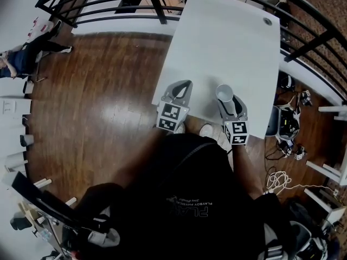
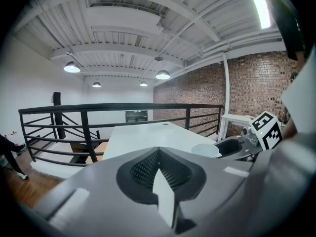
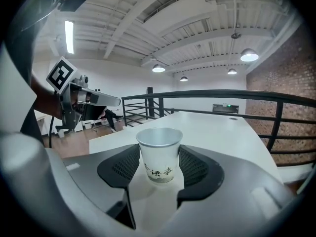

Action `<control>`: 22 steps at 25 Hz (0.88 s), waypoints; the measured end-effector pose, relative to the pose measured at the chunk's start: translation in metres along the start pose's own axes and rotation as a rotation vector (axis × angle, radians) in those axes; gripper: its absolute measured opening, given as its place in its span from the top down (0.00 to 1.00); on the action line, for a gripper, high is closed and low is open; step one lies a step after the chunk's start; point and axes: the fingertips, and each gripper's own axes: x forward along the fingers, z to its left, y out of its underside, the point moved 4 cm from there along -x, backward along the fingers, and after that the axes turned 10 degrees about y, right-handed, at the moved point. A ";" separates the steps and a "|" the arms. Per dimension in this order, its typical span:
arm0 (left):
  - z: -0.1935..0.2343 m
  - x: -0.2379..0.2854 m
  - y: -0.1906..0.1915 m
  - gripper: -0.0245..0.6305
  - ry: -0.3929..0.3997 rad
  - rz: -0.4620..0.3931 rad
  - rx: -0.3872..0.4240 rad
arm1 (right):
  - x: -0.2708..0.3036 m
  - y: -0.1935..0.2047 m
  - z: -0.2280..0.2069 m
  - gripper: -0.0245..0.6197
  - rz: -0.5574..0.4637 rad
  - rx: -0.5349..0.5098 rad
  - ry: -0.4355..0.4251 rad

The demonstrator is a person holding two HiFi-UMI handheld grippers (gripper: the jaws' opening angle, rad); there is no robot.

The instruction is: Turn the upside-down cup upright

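Observation:
A white paper cup (image 1: 224, 93) with dark print stands upright, mouth up, near the front edge of the white table (image 1: 227, 37). My right gripper (image 1: 230, 103) is shut on it. In the right gripper view the cup (image 3: 159, 162) sits between the two dark meshed pads (image 3: 118, 169), which touch its sides. My left gripper (image 1: 184, 83) hovers over the table's front left corner, apart from the cup. Its fingertips (image 2: 148, 162) meet, with nothing held. From the left gripper view the cup (image 2: 205, 150) shows at the right, in the right gripper (image 2: 237, 146).
A black railing (image 1: 108, 4) runs round the far and right sides of the table. A round grommet (image 1: 267, 21) sits at the table's far right corner. Wooden floor lies to the left. Cables and gear (image 1: 279, 180) lie on the floor at the right.

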 end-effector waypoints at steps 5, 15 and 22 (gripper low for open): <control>-0.002 0.002 0.001 0.96 0.012 0.001 -0.042 | -0.001 0.006 0.000 0.55 0.001 -0.002 0.000; -0.005 0.001 0.007 0.96 0.010 0.018 -0.031 | -0.005 0.021 0.004 0.54 0.046 -0.039 0.005; -0.006 0.001 0.009 0.96 0.009 0.017 -0.034 | -0.005 0.019 0.004 0.54 0.015 -0.015 0.003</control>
